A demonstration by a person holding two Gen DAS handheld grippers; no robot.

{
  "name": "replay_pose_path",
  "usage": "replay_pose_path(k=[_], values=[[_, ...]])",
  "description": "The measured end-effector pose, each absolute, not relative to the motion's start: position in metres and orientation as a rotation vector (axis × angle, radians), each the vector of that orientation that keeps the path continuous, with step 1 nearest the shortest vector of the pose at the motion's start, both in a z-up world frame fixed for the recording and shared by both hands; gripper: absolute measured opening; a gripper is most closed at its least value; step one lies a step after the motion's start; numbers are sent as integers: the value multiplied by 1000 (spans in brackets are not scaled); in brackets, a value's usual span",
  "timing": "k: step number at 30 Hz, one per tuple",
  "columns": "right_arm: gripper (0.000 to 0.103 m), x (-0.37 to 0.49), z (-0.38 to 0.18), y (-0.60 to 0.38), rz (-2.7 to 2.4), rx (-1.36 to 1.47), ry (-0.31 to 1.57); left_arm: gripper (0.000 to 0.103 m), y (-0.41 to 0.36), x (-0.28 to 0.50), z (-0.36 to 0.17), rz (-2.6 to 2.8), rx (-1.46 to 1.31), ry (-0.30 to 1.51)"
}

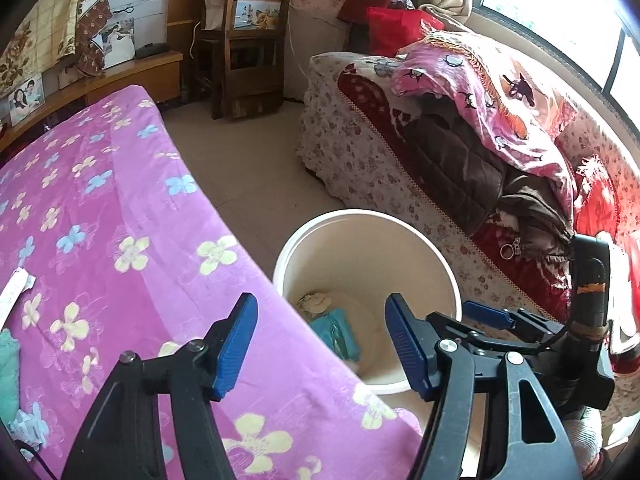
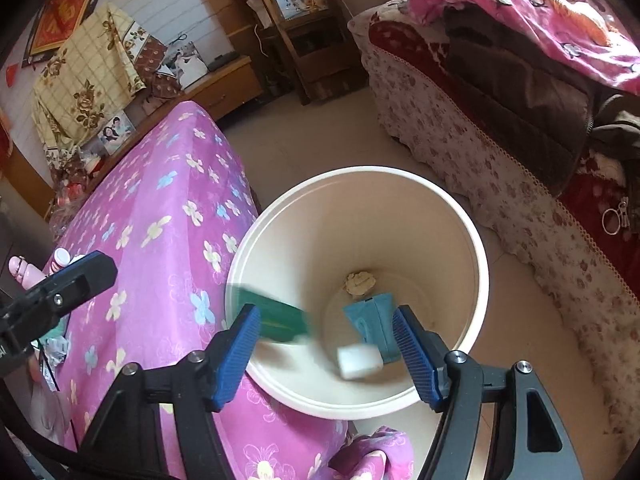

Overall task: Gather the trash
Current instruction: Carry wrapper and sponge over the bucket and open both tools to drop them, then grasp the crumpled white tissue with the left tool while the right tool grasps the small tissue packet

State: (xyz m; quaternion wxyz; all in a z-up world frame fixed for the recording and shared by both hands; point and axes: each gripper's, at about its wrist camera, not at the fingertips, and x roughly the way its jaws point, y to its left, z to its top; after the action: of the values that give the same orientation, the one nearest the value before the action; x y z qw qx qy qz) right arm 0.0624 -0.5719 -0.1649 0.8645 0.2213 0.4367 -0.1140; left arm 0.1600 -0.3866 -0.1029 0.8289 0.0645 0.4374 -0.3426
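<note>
A round cream-white bucket (image 2: pixel 476 264) stands on the pale floor, pressed against the edge of a bed under a purple flowered cover (image 1: pixel 132 208), with a sofa in a floral slipcover (image 2: pixel 460 136) on its other side. Four pieces of trash show in it. Two lie on the bottom: a crumpled yellowish wad (image 2: pixel 360 282) and, just beside it, a flat teal packet (image 2: pixel 374 322). Two more look smeared with motion blur — a dark green wrapper (image 2: pixel 280 318) near the inner wall on the bed side and a small white block (image 2: pixel 358 360) partly overlapping the packet; whether either touches the bucket cannot be told. The right gripper (image 2: pixel 326 354) points down into the bucket's mouth, its two blue pads spread well apart with nothing pressed between them. The left gripper (image 1: pixel 320 346) hangs over the bed's edge beside the bucket, its blue pads also parted and bare; from its view only the wad and the teal packet are visible inside. On the cover a few more scraps remain — a white paper strip (image 1: pixel 14 292), a teal piece (image 1: pixel 8 372) and a crumpled white-and-blue bit (image 1: pixel 28 428).
</note>
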Motion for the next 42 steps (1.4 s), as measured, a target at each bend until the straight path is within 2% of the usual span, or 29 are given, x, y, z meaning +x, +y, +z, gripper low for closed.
replay_pose_path(k=[9, 19, 30, 42], values=[[72, 57, -153, -545, -234, 375, 941, 67, -360, 147, -96, -655, 169, 898], [72, 52, -112, -495, -170, 301, 899, 67, -307, 126, -82, -559, 161, 857], [72, 61, -73, -417, -49, 236, 855, 67, -223, 103, -71, -427, 132, 835], [72, 80, -75, -338, 90, 200, 883, 67, -118, 91, -67, -307, 45, 847]])
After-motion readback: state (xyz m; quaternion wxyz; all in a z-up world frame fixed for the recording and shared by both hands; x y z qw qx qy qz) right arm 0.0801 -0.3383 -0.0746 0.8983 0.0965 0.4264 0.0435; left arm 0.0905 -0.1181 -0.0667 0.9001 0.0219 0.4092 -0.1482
